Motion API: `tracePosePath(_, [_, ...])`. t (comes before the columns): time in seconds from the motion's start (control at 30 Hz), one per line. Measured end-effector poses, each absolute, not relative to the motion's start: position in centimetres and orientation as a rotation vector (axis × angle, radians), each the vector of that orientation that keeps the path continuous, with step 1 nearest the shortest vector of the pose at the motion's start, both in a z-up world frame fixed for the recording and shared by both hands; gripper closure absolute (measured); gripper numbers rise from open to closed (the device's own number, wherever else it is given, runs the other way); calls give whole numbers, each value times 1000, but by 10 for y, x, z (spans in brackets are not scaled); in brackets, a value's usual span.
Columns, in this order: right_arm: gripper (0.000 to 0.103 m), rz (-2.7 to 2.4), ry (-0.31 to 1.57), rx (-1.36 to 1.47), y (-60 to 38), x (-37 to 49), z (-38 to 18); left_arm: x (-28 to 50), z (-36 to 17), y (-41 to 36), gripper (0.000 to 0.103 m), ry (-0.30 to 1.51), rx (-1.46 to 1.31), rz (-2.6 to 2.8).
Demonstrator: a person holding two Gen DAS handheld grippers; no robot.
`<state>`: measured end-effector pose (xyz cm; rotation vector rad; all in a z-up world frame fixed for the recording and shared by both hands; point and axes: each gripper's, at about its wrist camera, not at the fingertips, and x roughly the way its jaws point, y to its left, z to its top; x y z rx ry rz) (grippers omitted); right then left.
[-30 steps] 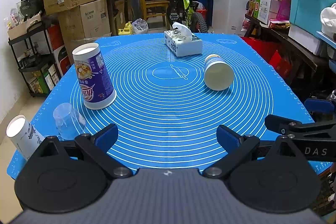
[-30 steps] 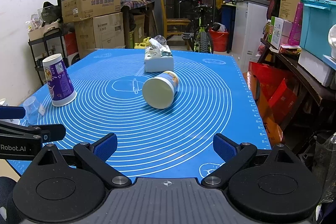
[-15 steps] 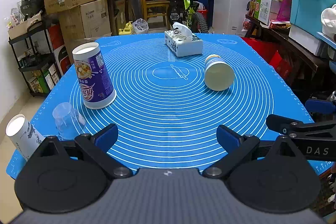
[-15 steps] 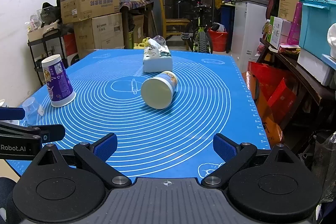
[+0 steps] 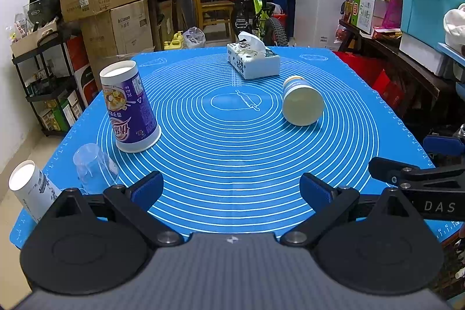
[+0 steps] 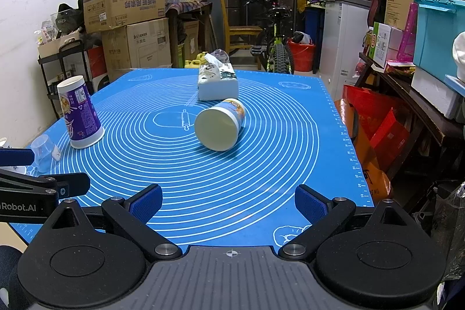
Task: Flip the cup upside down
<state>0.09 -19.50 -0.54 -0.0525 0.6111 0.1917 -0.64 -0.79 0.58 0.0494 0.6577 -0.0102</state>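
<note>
Blue-and-white paper made up the cup [image 6: 220,124] that lay on its side near the middle of the right wrist frame, its pale round end turned toward the camera and its printed wall pointing away toward the back. In the left wrist frame the same cup [image 5: 303,104] sat right of centre, resting on the ringed blue mat [image 5: 232,164] that covered the worktop. Nothing touched it.

Just behind it, toward the top of the mat, stood a tissue box [image 6: 217,84] with a tissue sticking up; the two looked close but apart. At the left of the mat a tall purple cup [image 5: 129,107] stood mouth down, its wide rim on the mat. Lower left of it was a small clear plastic cup [image 5: 93,167], also inverted, and at the far lower left edge a white cup [image 5: 30,191] leaned, partly hidden by the claw body.

The left claw [image 5: 232,191] hung over the near edge of the mat with its blue pads [image 5: 146,189] spread wide and nothing between them. The right claw [image 6: 228,204] was likewise released, pads [image 6: 309,204] wide apart, empty, well short of the lying cup. Each claw showed at the side of the other's frame.

Cardboard boxes [image 6: 122,7] and a bicycle [image 6: 274,45] filled the room behind.
</note>
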Motion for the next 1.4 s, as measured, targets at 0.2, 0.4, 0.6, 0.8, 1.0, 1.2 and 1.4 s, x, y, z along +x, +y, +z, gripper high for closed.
tracePosePath(0.2, [6, 193, 611, -50, -195, 1, -5, -6, 6, -8, 4, 658, 50, -11])
tracePosePath(0.4, [6, 192, 613, -44, -195, 1, -5, -6, 5, -8, 4, 658, 51, -10])
tracePosePath(0.6, [6, 202, 614, -43, -195, 1, -4, -6, 5, -8, 4, 657, 51, -9])
tracePosePath(0.8, [6, 209, 615, -28, -199, 5, -8, -2, 4, -6, 4, 660, 35, -2])
tracePosePath(1.0, [6, 181, 619, -7, -209, 17, -13, 16, 9, -11, 4, 649, 20, 1])
tracePosePath(1.2, [6, 125, 626, 32, -229, 40, -18, 56, 8, -35, 4, 656, 25, -34])
tracePosePath(1.4, [6, 43, 625, 64, -252, 65, -24, 109, 2, -68, 4, 658, 61, -77])
